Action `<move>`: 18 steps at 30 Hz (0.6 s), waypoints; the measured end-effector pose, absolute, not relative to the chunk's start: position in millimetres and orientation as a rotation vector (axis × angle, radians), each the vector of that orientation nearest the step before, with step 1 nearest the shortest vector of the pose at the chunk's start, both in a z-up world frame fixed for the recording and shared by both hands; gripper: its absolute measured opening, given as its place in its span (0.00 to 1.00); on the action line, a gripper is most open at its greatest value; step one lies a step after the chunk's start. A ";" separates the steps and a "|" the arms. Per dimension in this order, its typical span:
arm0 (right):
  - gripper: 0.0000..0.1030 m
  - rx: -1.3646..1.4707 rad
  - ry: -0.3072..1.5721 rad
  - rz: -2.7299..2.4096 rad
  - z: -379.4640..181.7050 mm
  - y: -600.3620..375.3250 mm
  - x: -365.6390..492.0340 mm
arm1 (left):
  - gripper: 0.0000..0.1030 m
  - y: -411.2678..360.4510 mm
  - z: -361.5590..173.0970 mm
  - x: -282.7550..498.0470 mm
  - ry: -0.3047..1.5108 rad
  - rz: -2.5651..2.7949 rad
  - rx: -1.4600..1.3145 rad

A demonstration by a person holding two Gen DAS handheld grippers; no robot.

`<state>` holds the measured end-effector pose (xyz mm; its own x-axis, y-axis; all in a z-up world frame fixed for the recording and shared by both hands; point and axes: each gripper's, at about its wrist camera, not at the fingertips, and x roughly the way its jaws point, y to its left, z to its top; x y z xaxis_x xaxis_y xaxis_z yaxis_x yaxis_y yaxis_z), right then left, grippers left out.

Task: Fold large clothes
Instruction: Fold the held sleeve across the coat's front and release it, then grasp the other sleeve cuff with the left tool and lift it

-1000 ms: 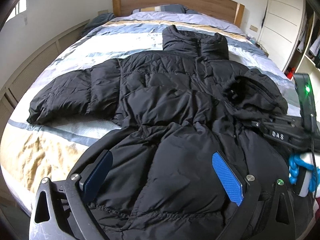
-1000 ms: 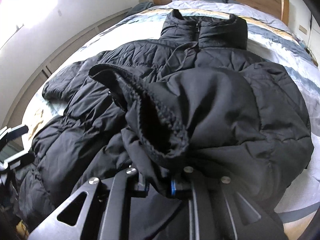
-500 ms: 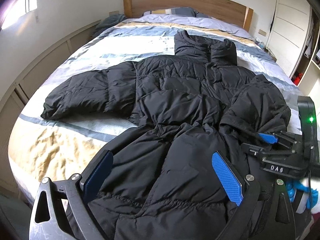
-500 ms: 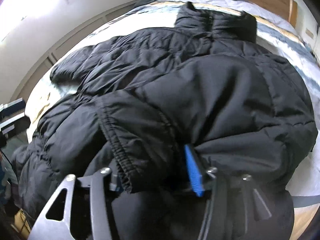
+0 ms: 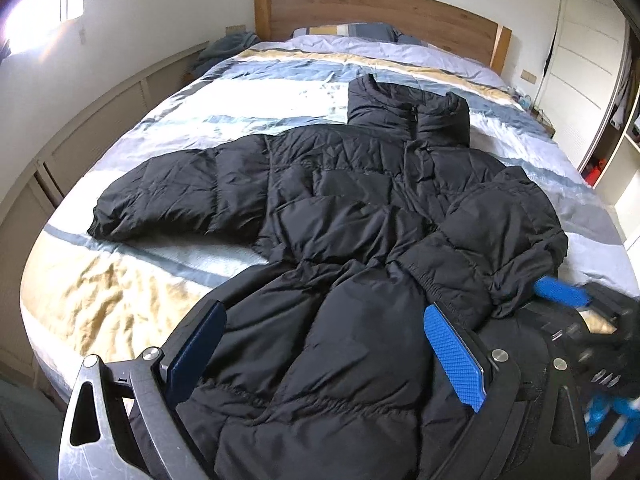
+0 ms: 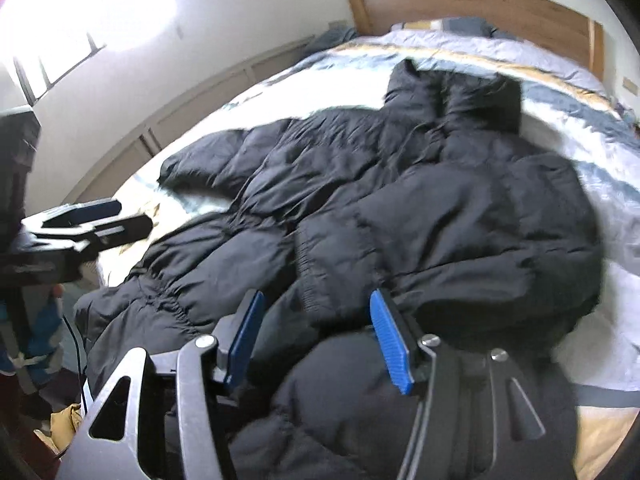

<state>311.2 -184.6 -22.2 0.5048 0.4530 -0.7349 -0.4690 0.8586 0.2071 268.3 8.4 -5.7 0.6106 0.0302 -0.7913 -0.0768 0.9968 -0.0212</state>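
Observation:
A black puffer jacket (image 5: pixel 352 216) lies face up on the bed, collar toward the headboard. Its left sleeve (image 5: pixel 172 204) stretches out to the side. The right sleeve is folded in over the front, with its elastic cuff (image 6: pixel 316 264) resting on the body. My right gripper (image 6: pixel 316 300) is open just short of that cuff, blue pads apart and nothing pressed between them. In the left wrist view one of its pads (image 5: pixel 560 292) shows at the right. My left gripper (image 5: pixel 320 320) hovers open over the jacket's hem, holding nothing.
The striped duvet (image 5: pixel 120 296) covers the bed, with a wooden headboard (image 5: pixel 380 4) and pillows at the far end. Low cabinets (image 5: pixel 100 120) line the left wall. A white wardrobe (image 5: pixel 584 60) and open shelves stand at the right.
My right gripper, shut on the sleeve cuff a second ago, has opened, let it go and drawn back and up. The sleeve now lies across the jacket. My left gripper rose slightly.

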 end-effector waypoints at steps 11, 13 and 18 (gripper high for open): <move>0.53 0.057 0.821 0.225 -18.4 -314.1 395.5 | 0.95 -79.5 -27.7 383.0 0.935 -0.024 -0.018; 0.53 0.071 0.827 0.216 -27.1 -321.9 411.8 | 0.95 -95.1 -36.3 406.4 0.940 -0.032 -0.023; 0.53 0.082 0.881 0.219 -63.5 -328.0 429.9 | 0.95 -117.2 -76.1 437.1 0.999 -0.014 0.017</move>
<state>429.9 -328.0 -63.5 0.6154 0.2232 -0.7559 -0.1561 0.9746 0.1607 437.1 -117.2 -76.1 0.5411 -0.0038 -0.8409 0.0195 0.9998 0.0080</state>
